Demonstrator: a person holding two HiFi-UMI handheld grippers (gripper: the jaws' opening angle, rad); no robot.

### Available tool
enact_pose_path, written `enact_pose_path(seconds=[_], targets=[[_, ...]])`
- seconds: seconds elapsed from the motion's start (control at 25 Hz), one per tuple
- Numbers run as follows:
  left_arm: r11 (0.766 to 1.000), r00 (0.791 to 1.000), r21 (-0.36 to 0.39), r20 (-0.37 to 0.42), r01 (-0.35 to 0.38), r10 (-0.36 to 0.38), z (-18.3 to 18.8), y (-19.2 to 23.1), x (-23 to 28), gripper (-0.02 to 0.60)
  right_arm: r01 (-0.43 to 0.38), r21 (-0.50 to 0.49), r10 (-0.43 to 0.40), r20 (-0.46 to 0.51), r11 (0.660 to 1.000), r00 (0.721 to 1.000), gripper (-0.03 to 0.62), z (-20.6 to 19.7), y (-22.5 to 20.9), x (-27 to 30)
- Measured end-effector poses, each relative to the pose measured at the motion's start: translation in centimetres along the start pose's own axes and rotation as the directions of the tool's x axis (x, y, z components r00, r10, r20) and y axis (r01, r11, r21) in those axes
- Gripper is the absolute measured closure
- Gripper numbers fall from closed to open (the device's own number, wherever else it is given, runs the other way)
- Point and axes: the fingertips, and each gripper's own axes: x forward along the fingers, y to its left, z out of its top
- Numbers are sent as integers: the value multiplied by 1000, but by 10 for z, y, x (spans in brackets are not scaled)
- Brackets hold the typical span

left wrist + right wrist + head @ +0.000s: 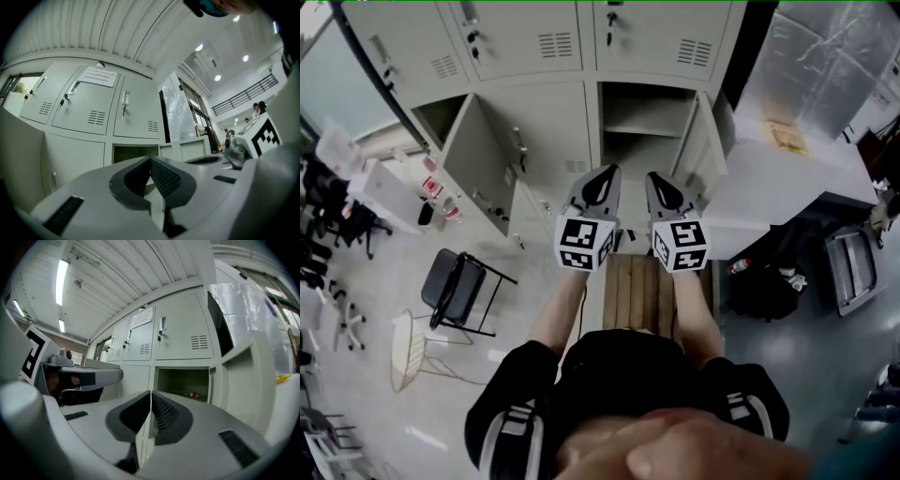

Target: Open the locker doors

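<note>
Both grippers are up in front of the locker bank, side by side and pointing roughly level at it. The left gripper has its jaws pressed together with nothing between them. The right gripper is the same: pads meeting, empty. Neither touches the cabinet.

In the row below the top one, an open left door swings out toward the near left. On the right, an open compartment shows its inside, with its own door folded out to the right. Between those two the middle door is shut. The upper row doors are all shut too, with keys hanging in their locks.

I read this as the gap between doors: two are open, and the hands are between targets. For the next move the jaws have to part. One gripper then has to close in on the latch of a shut door, though I can't say which one, get its pads on it and pull outward toward the near side.
</note>
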Motion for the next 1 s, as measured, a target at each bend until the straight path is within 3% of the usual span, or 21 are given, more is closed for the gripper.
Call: enact_pose_path(seconds=[0.2,0.4,0.76,1.0], targets=[[999,1000,50,19,-5,4,33,20,6,571,-37,-87,39,23,996,999,568,38,11,34],[999,998,49,56,9,-12,70,34,13,571,-79,-167,88,50,983,995,568,71,14,62],[996,994,89,107,27,-36,131,53,46,571,-110,-240,149,150,965,977,568,154,2,95],[980,993,199,117,4,-28,160,57,67,571,-83,-299,134,153,951,979,568,188,-14,119]])
